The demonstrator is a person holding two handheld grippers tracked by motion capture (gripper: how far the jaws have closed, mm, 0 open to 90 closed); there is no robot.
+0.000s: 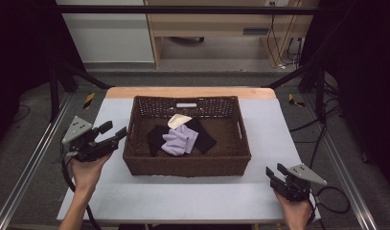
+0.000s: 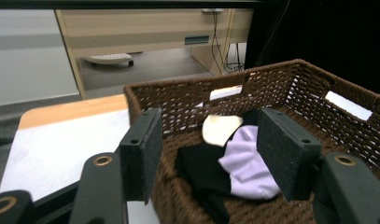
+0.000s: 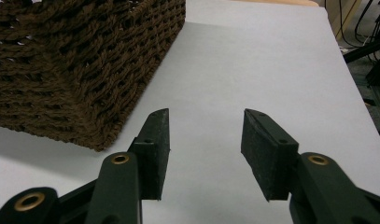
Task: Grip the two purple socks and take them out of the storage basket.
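Observation:
A dark brown woven basket stands in the middle of the white table top. Inside lie a lilac cloth, black cloths and a cream piece. My left gripper hovers at the basket's left rim, raised, jaws open with nothing held. In the left gripper view its jaws look over the rim of the basket at the lilac cloth, the cream piece and a black cloth. My right gripper rests low near the basket's front right corner, open and empty.
In the right gripper view the open jaws face bare white table, with the basket's corner to their left. Metal frame rails run along both table sides. A wooden cabinet stands beyond the far edge.

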